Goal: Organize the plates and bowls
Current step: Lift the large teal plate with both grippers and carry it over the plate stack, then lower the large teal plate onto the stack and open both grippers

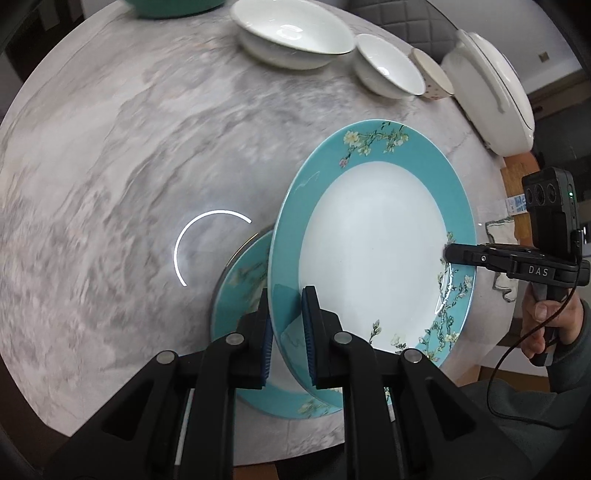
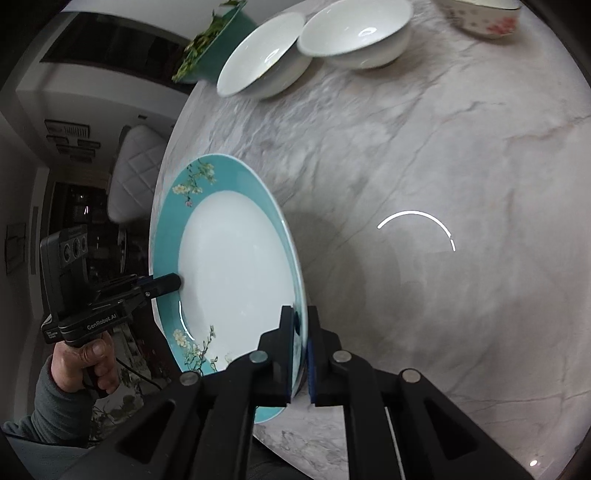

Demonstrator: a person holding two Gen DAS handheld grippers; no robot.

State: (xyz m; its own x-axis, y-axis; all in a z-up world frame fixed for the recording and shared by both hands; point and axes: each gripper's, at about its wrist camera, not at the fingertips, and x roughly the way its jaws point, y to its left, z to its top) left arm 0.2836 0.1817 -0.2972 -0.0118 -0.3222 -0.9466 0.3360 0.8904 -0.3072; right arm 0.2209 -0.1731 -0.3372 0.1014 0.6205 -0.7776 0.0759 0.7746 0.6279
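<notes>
We note the marble counter (image 1: 129, 155) as the largest surface, grey-veined, carrying all the crockery.

Held above it, tilted up off the surface, is a teal-rimmed floral plate (image 1: 373, 254) with a white centre. Both tools grip it at opposite rims. The left hand-held gripper (image 1: 288, 332) is clamped on the near rim, blue pads pressing each face. The right hand-held gripper (image 2: 301, 343) is likewise clamped on the opposite rim; in the left wrist view we see its finger reaching onto the plate's floral edge.

Under the raised plate, a second teal floral plate (image 1: 242, 291) lies flat on the counter, partly hidden.

At the far edge: a white lidded casserole (image 1: 491, 92), a large white bowl (image 1: 291, 37), a smaller white bowl (image 1: 388, 66) beside it, and a small spotted cup (image 1: 432, 75) between that bowl and the casserole. A teal bowl (image 1: 173, 7) sits at the frame's top, mostly cut off.

A person's hand (image 1: 546, 325) in a grey sleeve holds the right tool's handle.
</notes>
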